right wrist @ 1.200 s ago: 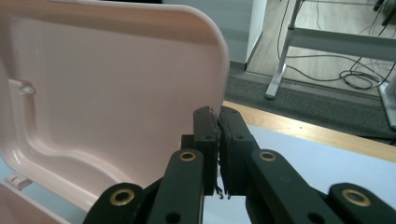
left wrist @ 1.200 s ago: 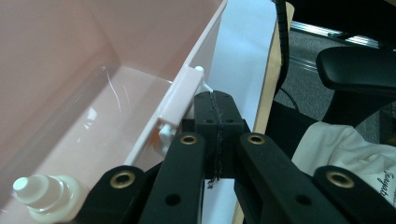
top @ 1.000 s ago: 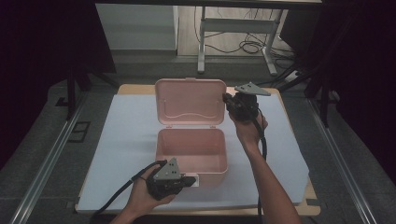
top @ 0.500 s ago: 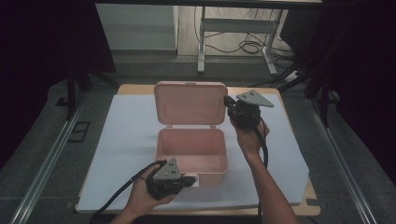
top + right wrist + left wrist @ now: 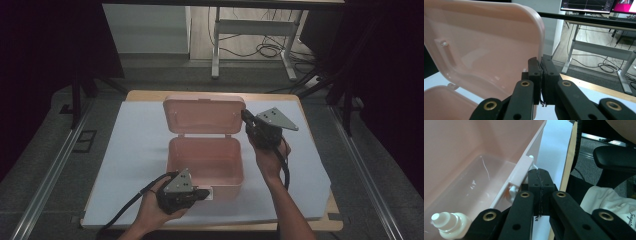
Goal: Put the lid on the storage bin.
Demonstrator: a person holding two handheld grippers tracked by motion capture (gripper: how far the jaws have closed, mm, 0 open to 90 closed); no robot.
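- Both your grippers are clenched on nothing.
- Your left gripper (image 5: 204, 193) sits at the pink box's (image 5: 205, 162) front latch.
- Your right gripper (image 5: 246, 119) sits beside the raised lid's (image 5: 204, 116) right edge.

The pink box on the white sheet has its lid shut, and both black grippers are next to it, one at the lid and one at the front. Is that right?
Not quite. The pink box is open: the high view shows its lid standing up at the back. The rest holds: the right gripper is at the lid's edge and the left gripper at the front wall.
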